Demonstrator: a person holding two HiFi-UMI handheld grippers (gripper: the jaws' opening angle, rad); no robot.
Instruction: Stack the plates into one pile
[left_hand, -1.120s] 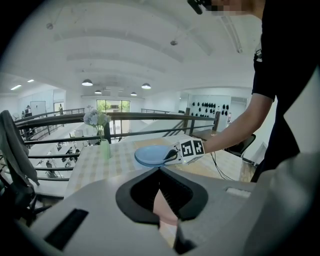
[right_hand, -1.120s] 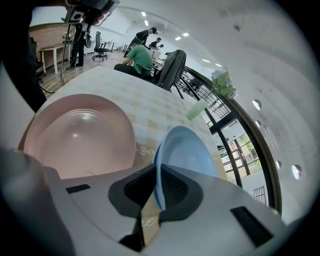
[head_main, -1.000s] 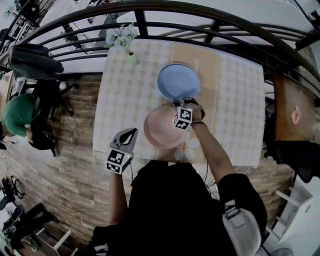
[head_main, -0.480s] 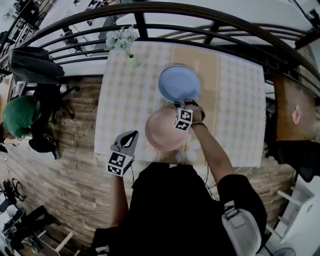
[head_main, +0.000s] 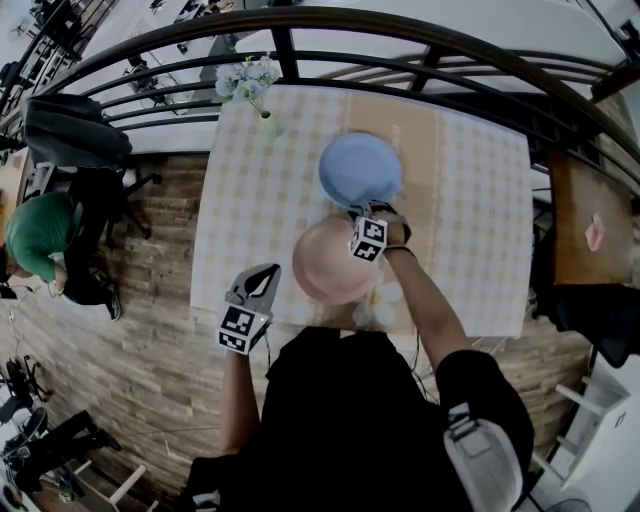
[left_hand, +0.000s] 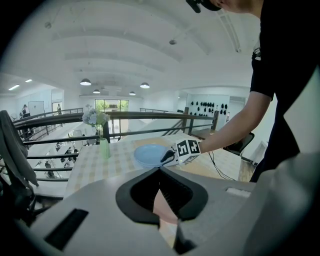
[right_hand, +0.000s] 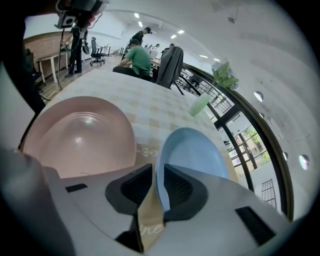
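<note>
A blue plate lies on the checked table, and a pink plate lies just nearer to me. My right gripper is at the blue plate's near rim. In the right gripper view the blue plate has its rim between the jaws of the right gripper. Those jaws have just been opening; a gap shows beside the rim. The pink plate lies to the left. My left gripper hovers off the table's left front edge, its tips together and nothing held.
A green vase with pale flowers stands at the table's far left. A dark metal railing curves behind the table. White flowers lie at the front edge. A person in green sits at the far left on the level below.
Both plates and both hands keep their places; only the head view has drifted slightly.
</note>
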